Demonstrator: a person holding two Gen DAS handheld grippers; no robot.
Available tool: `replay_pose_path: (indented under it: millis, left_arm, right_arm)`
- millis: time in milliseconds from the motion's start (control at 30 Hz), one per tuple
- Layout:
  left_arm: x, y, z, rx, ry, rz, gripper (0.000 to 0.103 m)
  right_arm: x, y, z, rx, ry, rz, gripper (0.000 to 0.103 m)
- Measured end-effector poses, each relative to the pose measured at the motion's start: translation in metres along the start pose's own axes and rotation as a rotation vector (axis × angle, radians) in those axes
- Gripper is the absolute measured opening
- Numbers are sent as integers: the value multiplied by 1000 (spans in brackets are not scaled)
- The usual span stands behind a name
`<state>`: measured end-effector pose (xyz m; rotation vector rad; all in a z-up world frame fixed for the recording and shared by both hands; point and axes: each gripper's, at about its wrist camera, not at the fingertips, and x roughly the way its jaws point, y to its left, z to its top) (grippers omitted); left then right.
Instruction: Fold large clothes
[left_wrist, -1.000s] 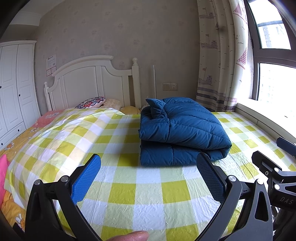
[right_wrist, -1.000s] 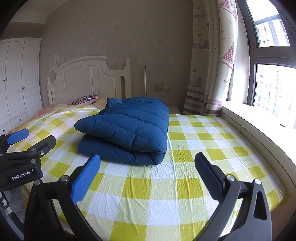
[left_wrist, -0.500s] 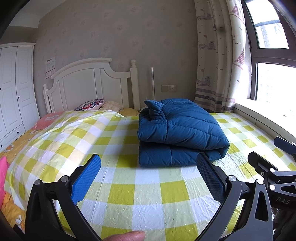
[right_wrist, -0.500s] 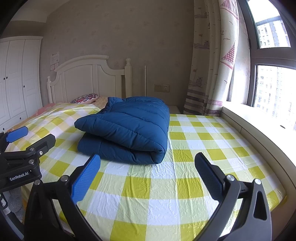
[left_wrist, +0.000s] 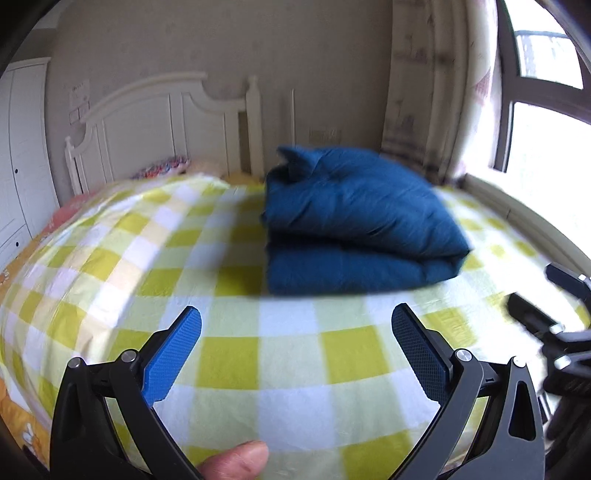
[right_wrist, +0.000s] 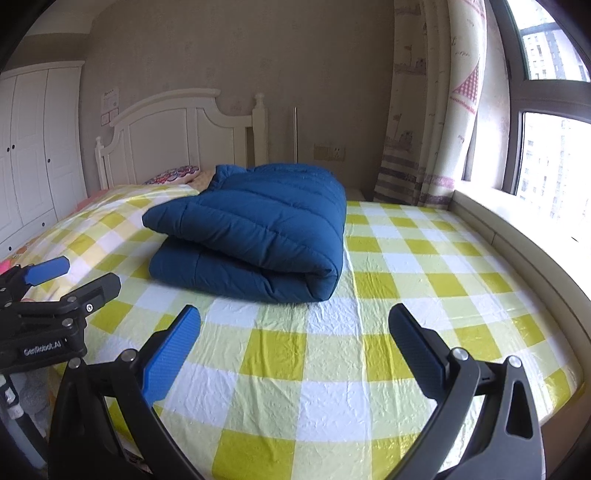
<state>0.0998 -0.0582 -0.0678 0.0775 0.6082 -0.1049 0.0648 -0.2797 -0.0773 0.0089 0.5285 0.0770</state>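
Blue puffer coat (right_wrist: 255, 230) lying folded on checked bed sheet (right_wrist: 332, 354), left gripper (left_wrist: 295, 349) & right gripper (right_wrist: 293, 347) hovering wide open, both gripping nothing, short of coat.

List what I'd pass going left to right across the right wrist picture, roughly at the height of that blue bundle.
White wardrobe → white headboard → patterned pillow → folded blue puffer jacket → bare checked bedsheet → curtain → window ledge.
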Motion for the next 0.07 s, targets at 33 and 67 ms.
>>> replay_pose_path:
  millis: [33, 67]
  left_arm:
    - [6, 10, 4, 2, 14, 10, 99]
    - [14, 29, 13, 0, 29, 33, 99]
  right_arm:
    - [5, -8, 5, -15, 21, 14, 101]
    - [7, -16, 11, -21, 29, 18, 100]
